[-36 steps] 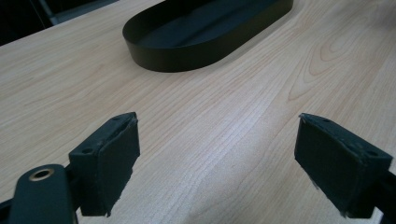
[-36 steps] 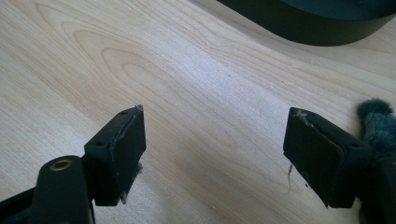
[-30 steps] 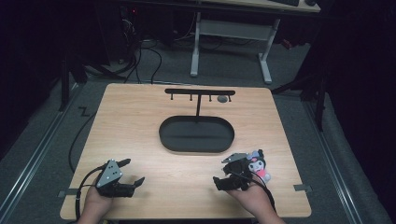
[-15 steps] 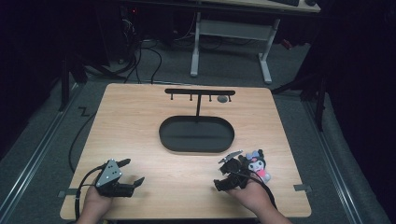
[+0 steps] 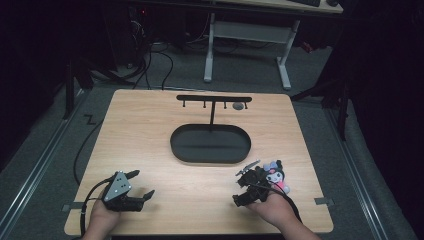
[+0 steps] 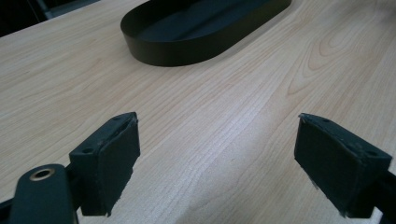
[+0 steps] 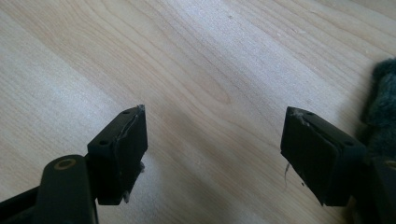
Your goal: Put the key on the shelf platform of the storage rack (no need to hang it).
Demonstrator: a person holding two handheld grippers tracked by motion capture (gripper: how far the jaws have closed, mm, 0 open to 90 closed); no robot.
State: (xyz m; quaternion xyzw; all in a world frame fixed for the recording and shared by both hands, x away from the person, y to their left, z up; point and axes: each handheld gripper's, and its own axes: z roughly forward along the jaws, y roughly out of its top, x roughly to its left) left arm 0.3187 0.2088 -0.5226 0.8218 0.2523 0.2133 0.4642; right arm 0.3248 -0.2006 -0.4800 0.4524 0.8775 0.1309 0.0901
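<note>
Looking at the small plush toy first, I find it lying on the table near the front right corner, just beside my right gripper on its outer side; a dark fuzzy edge of it creeps into the right gripper view beyond the right-hand jaw. I judge it light, soft and squashy, with a dark head, a pale face and a pink body, so it should give under the pads rather than slip, and nothing about it looks fragile. I would take it across the plump middle of the head or body, not by an ear or a loop, which I cannot make out clearly. My right gripper stands with its jaws wide apart over bare wood, holding nothing, angled beside the toy and not around it. My left gripper rests near the front left corner, jaws likewise spread and empty, well apart from the toy. Ahead of both sits a black oval tray in the middle of the table, its wall low and dark, with a thin black T-shaped hook rack rising from its far side. The wooden table is pale, smooth-grained and flat. Around it the room is dim: grey carpet, trailing cables, and a white desk frame behind.
</note>
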